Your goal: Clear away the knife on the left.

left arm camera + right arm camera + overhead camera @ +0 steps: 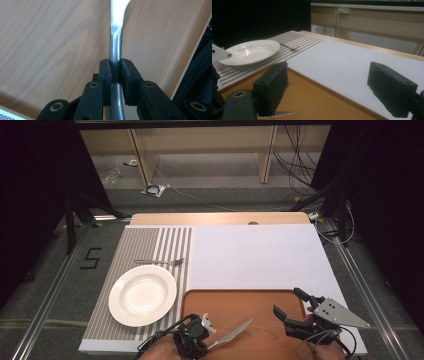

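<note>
Left gripper (210,332) fingers clamped on knife (232,333) handle above wooden tray (260,330); right gripper (292,305) fingers wide, holding nothing.

silver knife (231,334), white plate (142,295), grey-and-white striped placemat (150,242), silver fork (161,262), orange-brown wooden tray (260,320), white mat (257,255), black claws

High view looks down from above; both tongs-mounted views sit close, sharing the wooden tray (260,320).
</note>
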`<state>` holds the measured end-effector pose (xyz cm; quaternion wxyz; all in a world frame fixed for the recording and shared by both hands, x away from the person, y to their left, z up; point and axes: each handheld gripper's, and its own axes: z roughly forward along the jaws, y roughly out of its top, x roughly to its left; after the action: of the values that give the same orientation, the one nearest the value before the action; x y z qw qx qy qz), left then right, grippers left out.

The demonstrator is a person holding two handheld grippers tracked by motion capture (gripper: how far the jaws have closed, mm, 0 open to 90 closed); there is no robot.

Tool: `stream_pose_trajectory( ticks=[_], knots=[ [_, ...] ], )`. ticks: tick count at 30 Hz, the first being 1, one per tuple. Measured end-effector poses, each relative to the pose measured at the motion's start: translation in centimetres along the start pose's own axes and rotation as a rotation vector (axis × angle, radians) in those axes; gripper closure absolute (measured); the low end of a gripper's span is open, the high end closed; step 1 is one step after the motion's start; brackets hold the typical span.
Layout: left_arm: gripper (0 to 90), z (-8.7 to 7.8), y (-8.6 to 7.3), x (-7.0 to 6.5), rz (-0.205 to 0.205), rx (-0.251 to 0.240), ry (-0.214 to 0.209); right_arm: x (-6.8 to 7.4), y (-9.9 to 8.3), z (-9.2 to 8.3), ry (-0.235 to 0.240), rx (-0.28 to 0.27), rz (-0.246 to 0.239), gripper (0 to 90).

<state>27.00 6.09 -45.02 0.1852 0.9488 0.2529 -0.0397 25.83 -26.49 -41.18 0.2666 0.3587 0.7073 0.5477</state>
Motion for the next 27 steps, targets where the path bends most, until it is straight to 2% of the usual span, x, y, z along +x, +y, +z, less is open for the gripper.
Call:
stream_pose_trajectory(
  ticks=[10,15,20,24,25,27],
  knots=[
    [79.0,0.8,0.1,-0.5,0.022,0.050,0.024,0.0,0.0,0.0,0.000,0.000,0.000,17.9],
    [78.9,0.9,0.1,-0.6,0.026,0.058,0.031,0.0,0.0,0.0,0.000,0.001,0.001,17.9],
    [77.2,0.9,0.1,-0.6,0.020,0.042,0.024,0.0,0.0,0.0,0.000,-0.003,0.003,18.0],
    [55.6,0.2,0.4,-0.8,0.014,-0.020,0.020,-0.1,0.0,0.0,0.001,-0.003,0.004,18.0],
    [47.7,0.0,0.5,-0.8,0.010,-0.036,0.026,0.0,0.0,0.0,0.001,-0.005,0.005,18.0],
    [43.7,-0.2,0.7,-1.0,0.025,-0.077,0.035,0.0,0.0,0.0,0.000,-0.005,0.004,18.0]
  ],
)
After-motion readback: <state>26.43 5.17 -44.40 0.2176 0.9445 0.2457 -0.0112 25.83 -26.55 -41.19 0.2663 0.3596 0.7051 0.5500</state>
